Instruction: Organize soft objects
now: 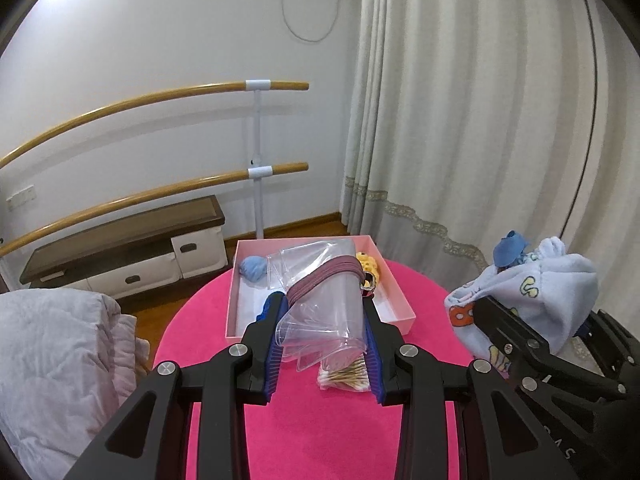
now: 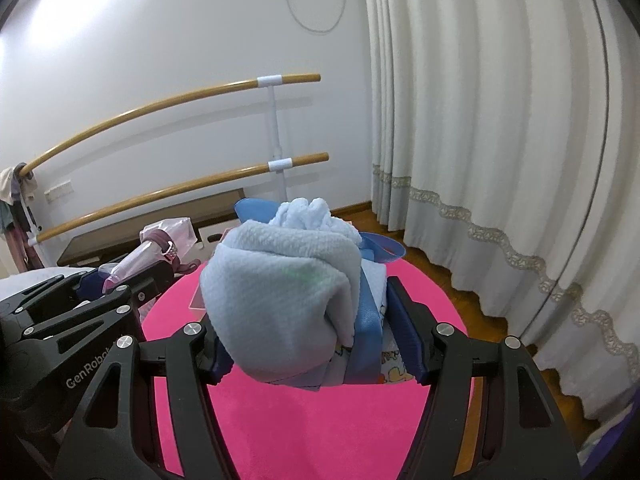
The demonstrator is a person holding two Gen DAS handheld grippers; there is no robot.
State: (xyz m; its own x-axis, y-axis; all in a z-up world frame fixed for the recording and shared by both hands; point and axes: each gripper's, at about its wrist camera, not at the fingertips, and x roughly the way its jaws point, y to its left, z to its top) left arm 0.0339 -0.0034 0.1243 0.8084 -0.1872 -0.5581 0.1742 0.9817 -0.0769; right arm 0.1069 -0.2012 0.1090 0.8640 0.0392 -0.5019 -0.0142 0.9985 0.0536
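Note:
My left gripper (image 1: pixel 324 312) is shut on a clear plastic pouch (image 1: pixel 320 304) wrapped with a maroon band (image 1: pixel 320 278), held above the near end of a pink box (image 1: pixel 394 300). The box holds a blue soft ball (image 1: pixel 253 269) and a yellow knitted item (image 1: pixel 370 264). My right gripper (image 2: pixel 304 316) is shut on a rolled light-blue towel bundle (image 2: pixel 280 292) tied with a blue ribbon (image 2: pixel 366 320), held above the pink table (image 2: pixel 320 432). The bundle also shows in the left wrist view (image 1: pixel 536 292), to the right of the box.
A small bag of cotton swabs (image 1: pixel 344 378) lies on the pink round table (image 1: pixel 320 432) under the pouch. A grey quilt (image 1: pixel 56 360) lies at left. A low cabinet (image 1: pixel 120 248), a ballet barre (image 1: pixel 256 160) and curtains (image 1: pixel 480 120) stand behind.

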